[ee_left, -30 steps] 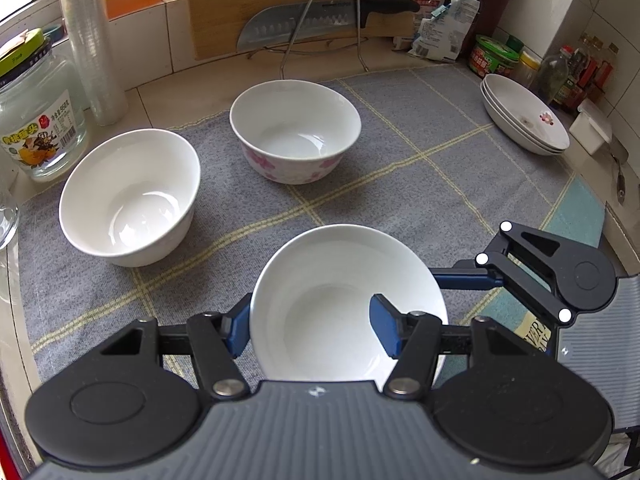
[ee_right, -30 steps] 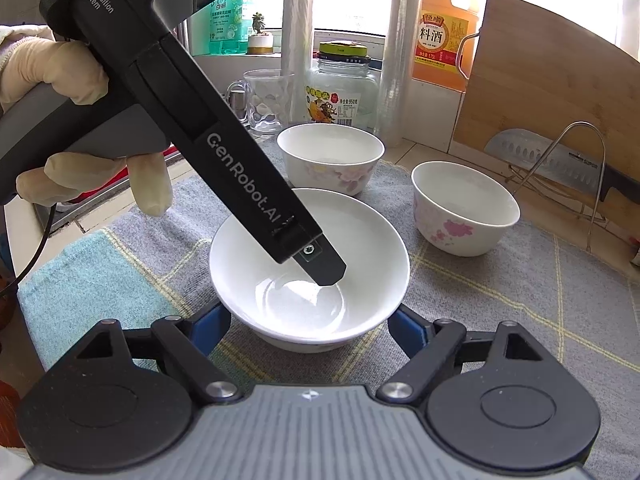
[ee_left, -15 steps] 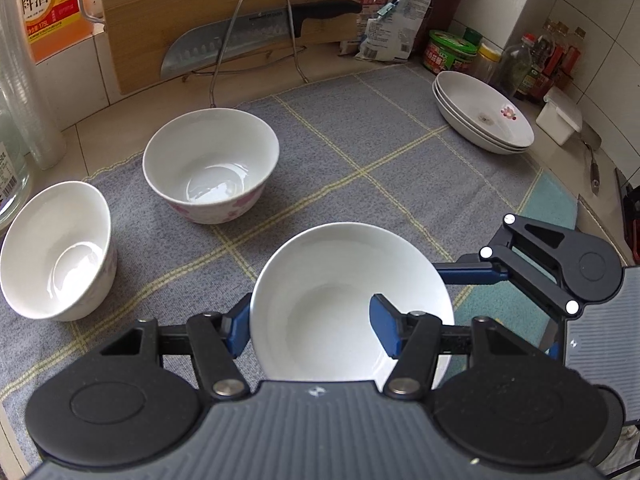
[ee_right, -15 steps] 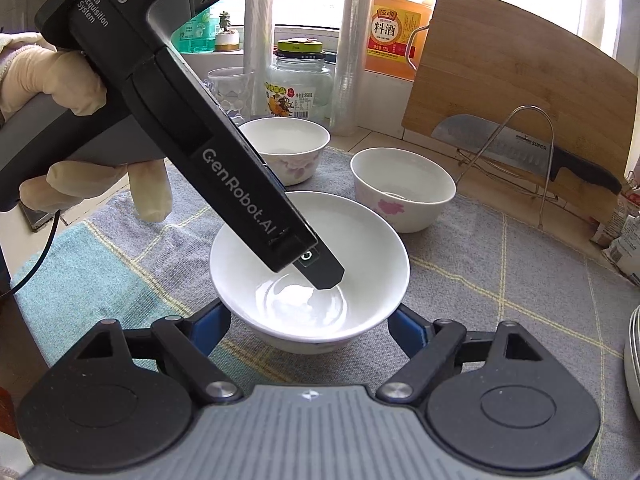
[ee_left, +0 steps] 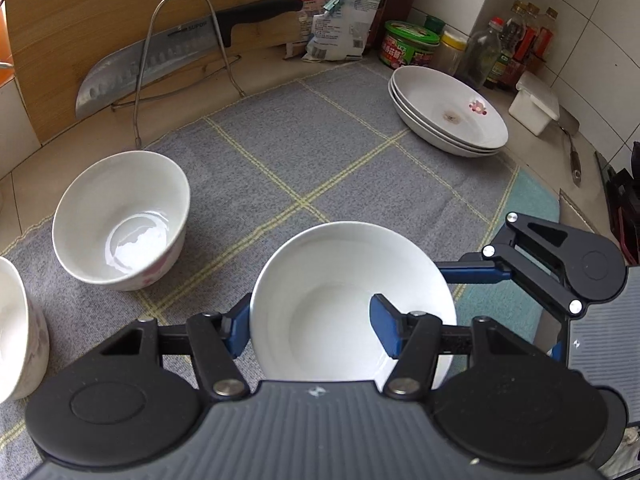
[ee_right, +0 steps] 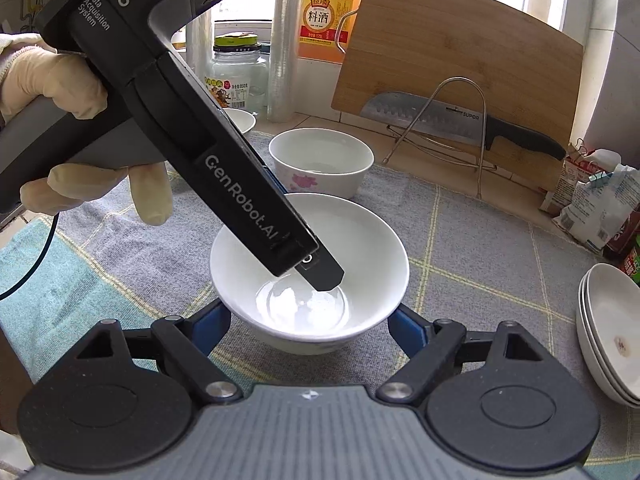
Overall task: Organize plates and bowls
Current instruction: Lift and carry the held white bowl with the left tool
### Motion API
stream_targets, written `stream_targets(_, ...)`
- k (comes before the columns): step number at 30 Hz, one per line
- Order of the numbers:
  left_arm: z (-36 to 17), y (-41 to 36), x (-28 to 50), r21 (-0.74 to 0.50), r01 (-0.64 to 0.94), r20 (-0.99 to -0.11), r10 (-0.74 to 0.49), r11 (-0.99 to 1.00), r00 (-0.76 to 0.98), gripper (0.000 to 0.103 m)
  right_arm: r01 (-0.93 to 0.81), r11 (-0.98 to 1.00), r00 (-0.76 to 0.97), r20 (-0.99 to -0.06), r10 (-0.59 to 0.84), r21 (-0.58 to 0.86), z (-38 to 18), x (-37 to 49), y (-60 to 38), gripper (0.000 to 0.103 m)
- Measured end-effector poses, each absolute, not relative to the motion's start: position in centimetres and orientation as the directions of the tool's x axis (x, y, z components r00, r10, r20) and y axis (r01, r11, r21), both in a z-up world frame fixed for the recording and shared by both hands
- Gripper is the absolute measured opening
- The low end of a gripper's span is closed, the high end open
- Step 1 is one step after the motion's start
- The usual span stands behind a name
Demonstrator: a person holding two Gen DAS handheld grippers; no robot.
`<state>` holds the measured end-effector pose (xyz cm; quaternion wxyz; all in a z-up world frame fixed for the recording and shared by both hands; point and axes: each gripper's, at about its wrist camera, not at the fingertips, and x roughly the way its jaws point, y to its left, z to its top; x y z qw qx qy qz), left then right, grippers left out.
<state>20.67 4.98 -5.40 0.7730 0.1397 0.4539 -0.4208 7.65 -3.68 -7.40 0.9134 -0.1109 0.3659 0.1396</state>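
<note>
My left gripper (ee_left: 310,330) is shut on the rim of a plain white bowl (ee_left: 340,300), one finger inside and one outside; the bowl also shows in the right wrist view (ee_right: 308,272). My right gripper (ee_right: 310,330) is open, its fingers either side of that bowl's base without gripping it. A white bowl with pink flowers (ee_left: 120,220) stands on the grey mat to the left; it shows behind the held bowl in the right wrist view (ee_right: 320,164). Another bowl (ee_left: 16,340) sits at the far left edge. A stack of white plates (ee_left: 448,118) lies at the back right.
A grey checked mat (ee_left: 320,152) covers the counter, with a teal cloth (ee_left: 528,216) at its right. A cutting board (ee_right: 460,60), knife (ee_left: 180,56) and wire rack stand at the back. Jars, bottles and packets (ee_left: 408,44) line the back right corner.
The left gripper and its bowl have swung to the right: the other bowls slid left in view and the plate stack came closer. The right gripper has followed alongside, still open.
</note>
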Motion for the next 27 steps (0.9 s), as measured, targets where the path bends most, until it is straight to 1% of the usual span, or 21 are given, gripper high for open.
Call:
stream_targets(14,-6.4,1.9,21.6,-0.172,0.800,-0.825,-0.528,0.575,0.203,0.059,-0.284,0.954,0.685,-0.717,0.130,-0.099,-8.2,8.3,-6.1,0.089)
stream_targets(25,-6.8,1.7,21.7,-0.178,0.793,-0.833,-0.519,0.583,0.195,0.060,-0.283,0.956,0.669,-0.729,0.141,-0.075,-8.6,8.6,-6.6,0.089)
stream_targets(27,-6.9,1.7,21.7,-0.176,0.794,-0.831,-0.520,0.582,0.197,0.062,-0.284,0.956,0.665,-0.732,0.145,-0.069,-8.7,8.7,-6.6,0.089)
